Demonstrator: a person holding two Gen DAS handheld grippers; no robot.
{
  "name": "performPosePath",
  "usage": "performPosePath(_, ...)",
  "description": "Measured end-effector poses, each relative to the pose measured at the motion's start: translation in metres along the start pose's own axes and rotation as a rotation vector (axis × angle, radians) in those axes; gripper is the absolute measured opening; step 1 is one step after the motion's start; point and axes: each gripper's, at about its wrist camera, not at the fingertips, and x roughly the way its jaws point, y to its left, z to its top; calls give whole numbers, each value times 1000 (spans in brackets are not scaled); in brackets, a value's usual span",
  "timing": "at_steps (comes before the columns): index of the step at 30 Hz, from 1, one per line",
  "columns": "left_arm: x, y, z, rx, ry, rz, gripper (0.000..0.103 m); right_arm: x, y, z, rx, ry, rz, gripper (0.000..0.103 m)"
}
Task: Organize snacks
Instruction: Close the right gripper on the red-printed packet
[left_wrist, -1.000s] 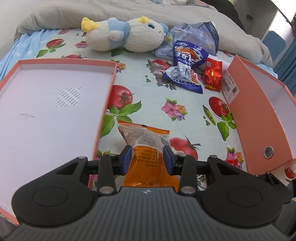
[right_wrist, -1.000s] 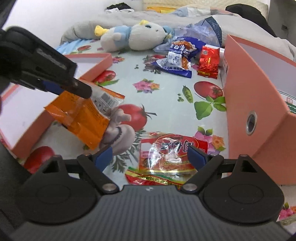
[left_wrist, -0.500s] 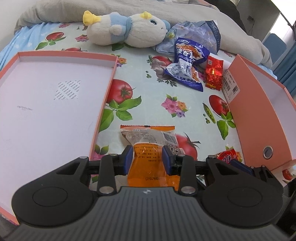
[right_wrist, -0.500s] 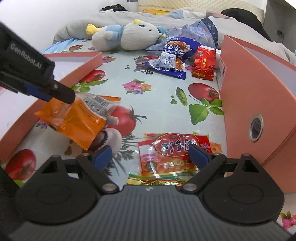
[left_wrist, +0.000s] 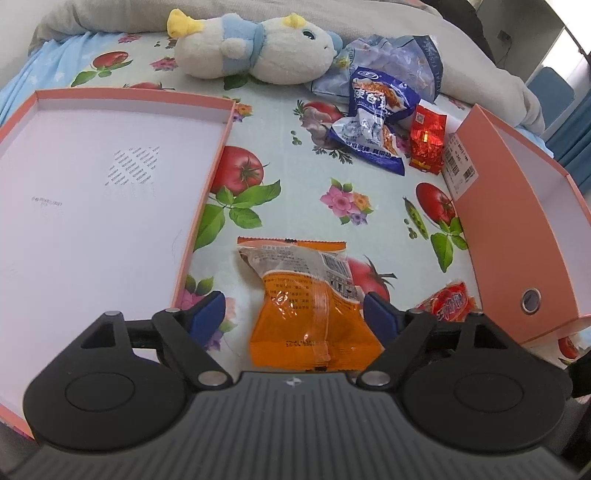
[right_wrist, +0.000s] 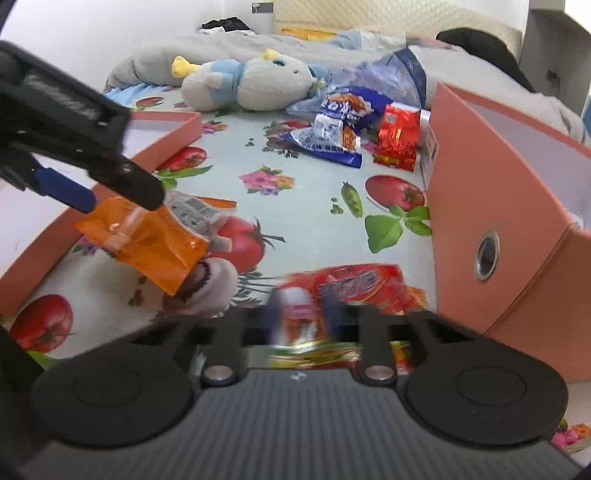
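Left gripper (left_wrist: 293, 314) has just sprung wide, freeing the orange packet (left_wrist: 314, 314) — right gripper (right_wrist: 301, 314) has just snapped onto the red packet (right_wrist: 354, 284).

place: we read this as a home bedroom
surface: bed (left_wrist: 303, 206) with a fruit-and-flower print sheet
bedding: grey duvet (left_wrist: 369, 18) bunched along the far edge
clutter: plush toy (left_wrist: 255, 51) lying by the duvet, dark clothing (right_wrist: 225, 25) at the wall

Snack packets: four (left_wrist: 310, 314) (orange, two red, blue); pink boxes: two (left_wrist: 110, 177); plush toy: one (left_wrist: 255, 51).
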Motion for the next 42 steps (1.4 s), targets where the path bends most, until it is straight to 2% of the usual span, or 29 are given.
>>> performPosePath(7, 13, -2, -1, -5, 40, 0, 90, -4, 0, -3, 5, 11, 36, 11)
performPosePath(16, 24, -1, 0, -15, 66, 12, 90, -20, 7, -6, 74, 32, 185, 10)
performPosePath(21, 24, 0, 2, -19, 60, 16, 90, -32, 2, 7, 59, -32, 129, 14)
performPosePath(22, 24, 2, 2, -24, 60, 16, 90, -34, 0, 10, 54, -42, 110, 28)
performPosePath(23, 24, 3, 2, -32, 60, 15, 90, -35, -2, 11, 52, -49, 91, 54)
performPosePath(25, 25, 6, 2, -47, 62, 12, 90, -35, -6, 13, 48, -72, 62, 80)
performPosePath(30, 29, 8, -1, -54, 81, 2, 90, -17, -2, 18, -13, 7, 61, 79)
performPosePath(33, 30, 6, -2, -36, 82, 3, 90, -8, 2, 20, -41, 39, 47, 90)
performPosePath(42, 33, 8, -1, -58, 94, -9, 90, 21, 1, 22, -91, 113, -12, 90)
